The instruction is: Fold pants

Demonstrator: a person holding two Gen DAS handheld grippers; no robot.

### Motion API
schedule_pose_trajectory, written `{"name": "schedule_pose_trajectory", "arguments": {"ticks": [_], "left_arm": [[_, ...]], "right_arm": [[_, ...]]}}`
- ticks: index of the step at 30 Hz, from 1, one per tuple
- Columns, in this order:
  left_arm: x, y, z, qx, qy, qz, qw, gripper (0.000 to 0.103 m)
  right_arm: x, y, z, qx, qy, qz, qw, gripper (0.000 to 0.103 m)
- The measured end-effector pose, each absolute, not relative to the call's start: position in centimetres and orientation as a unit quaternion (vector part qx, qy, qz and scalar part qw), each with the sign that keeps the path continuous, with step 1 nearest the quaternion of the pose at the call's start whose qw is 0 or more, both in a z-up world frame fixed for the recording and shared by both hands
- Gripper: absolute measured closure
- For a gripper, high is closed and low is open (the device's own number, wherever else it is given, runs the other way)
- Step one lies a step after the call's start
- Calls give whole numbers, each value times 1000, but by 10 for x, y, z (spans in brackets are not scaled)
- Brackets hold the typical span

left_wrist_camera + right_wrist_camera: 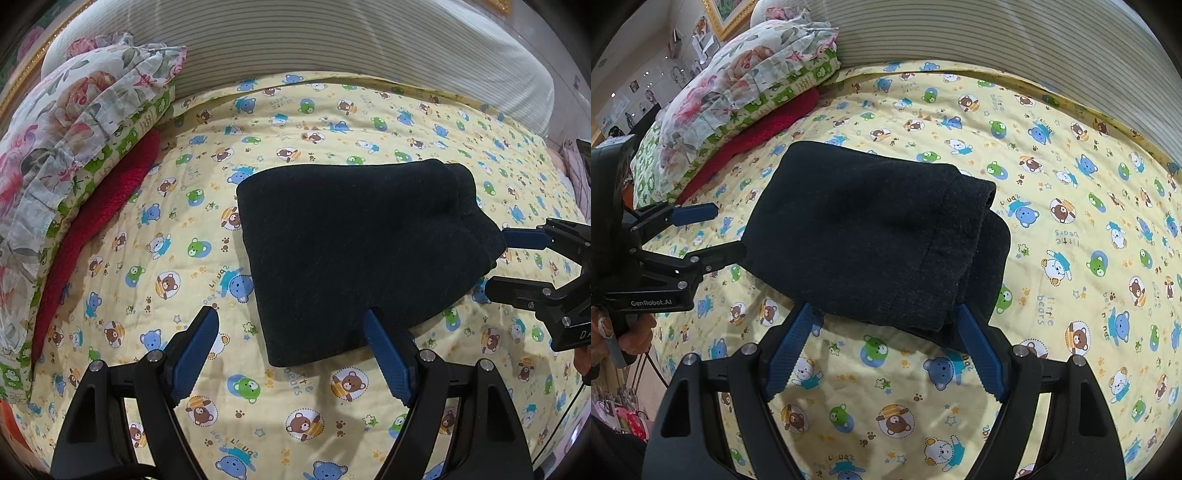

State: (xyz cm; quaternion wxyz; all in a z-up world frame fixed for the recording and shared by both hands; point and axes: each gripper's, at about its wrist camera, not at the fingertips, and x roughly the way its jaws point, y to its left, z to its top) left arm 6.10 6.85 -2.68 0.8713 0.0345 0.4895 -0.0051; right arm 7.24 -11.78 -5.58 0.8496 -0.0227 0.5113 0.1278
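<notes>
While one folded pair of pants [354, 251] is lying mid-bedspread [184, 229], the left gripper [291, 332] is hovering spread at its near edge.
Seen from the right wrist, the right gripper [886, 325] is likewise gaping empty by the pants [871, 236]; two pillows [738, 92] are sitting far left.

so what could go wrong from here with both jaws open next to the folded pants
1. The right gripper sits at the layered edge of the black pants; closing there might catch only the top layer and peel the fold open.
2. The left gripper is near the bundle's corner; it could pinch the bear-print quilt along with the fabric.
</notes>
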Motion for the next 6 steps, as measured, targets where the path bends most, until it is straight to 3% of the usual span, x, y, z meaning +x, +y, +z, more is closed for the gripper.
{"name": "schedule_pose_trajectory", "arguments": {"ticks": [6], "left_arm": [[64, 67, -25, 30, 497, -6, 867, 21]], "right_arm": [[69, -120, -53, -8, 505, 127, 854, 22]]}}
